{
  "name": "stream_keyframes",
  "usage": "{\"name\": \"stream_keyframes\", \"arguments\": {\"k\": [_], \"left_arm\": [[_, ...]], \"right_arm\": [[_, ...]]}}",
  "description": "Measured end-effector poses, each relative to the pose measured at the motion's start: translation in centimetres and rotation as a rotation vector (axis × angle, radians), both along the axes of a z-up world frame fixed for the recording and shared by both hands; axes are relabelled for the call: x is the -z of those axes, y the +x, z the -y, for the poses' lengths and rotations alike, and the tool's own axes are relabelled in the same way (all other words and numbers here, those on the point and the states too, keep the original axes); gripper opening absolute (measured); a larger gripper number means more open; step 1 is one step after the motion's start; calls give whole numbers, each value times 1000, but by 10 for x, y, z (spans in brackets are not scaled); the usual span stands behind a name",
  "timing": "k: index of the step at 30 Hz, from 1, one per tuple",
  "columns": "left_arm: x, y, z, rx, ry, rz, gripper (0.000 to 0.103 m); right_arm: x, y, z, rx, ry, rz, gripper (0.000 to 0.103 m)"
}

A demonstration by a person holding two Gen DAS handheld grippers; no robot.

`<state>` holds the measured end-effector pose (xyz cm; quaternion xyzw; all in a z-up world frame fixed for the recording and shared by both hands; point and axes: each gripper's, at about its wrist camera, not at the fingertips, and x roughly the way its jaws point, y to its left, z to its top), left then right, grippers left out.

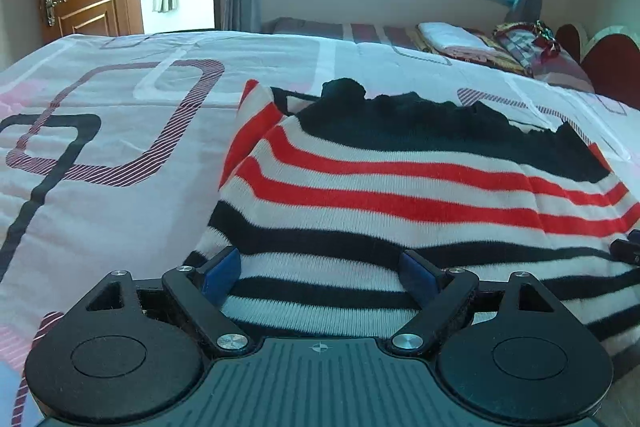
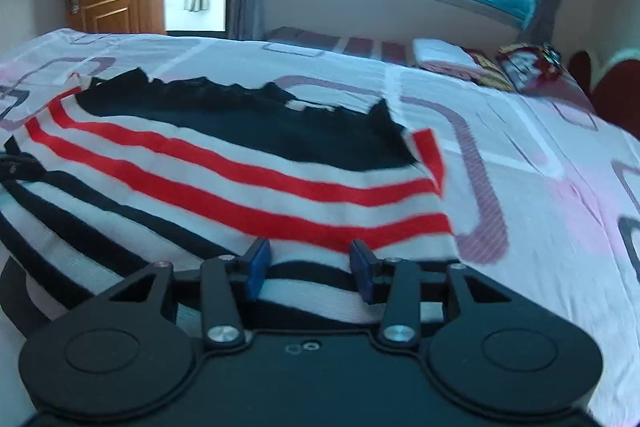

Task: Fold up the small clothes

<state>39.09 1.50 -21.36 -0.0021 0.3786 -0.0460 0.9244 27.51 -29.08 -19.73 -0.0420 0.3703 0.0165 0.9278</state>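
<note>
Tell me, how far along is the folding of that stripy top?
Early, it seems. The striped sweater lies spread on the bedspread, black band farthest away, with one edge apparently turned over at its side. In hand: the left gripper and right gripper both sit open over its near hem, pinching nothing. The main folds are left. Folded clothes lie farther back on the bed.

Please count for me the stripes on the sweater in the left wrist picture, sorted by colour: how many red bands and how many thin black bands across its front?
On the sweater, lying on the bed:
Red stripes: 3
Thin black stripes: 3 clear; a fourth may sit at the near edge
Total: 6
The wide black top part is not counted.
</note>
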Motion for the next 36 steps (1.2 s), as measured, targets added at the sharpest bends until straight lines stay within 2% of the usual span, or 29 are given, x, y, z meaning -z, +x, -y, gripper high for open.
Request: {"name": "stream_keyframes", "arguments": {"k": [3, 8, 13, 17, 21, 26, 29, 36], "left_arm": [[-4, -4, 2, -2, 17, -7, 86], [-13, -13, 4, -7, 39, -11, 86], [-27, -21, 10, -9, 10, 14, 86], [-27, -24, 24, 25, 23, 23, 86], [-12, -22, 28, 26, 41, -25, 86], [-4, -27, 19, 15, 11, -42, 86], [-1, -30, 15, 5, -12, -46, 86], [2, -37, 14, 4, -9, -51, 86]], "right_arm": [[-2, -1, 6, 42, 45, -22, 45], [-9, -6, -6, 61, 22, -44, 45], [-26, -12, -23, 40, 61, 0, 45], [-32, -13, -42, 11, 77, 15, 46], [-23, -17, -53, -11, 55, -17, 46], [2, -31, -44, -18, -16, -76, 45], [3, -40, -31, 6, -4, -75, 45], [4, -49, -15, 43, 11, -75, 45]]}}
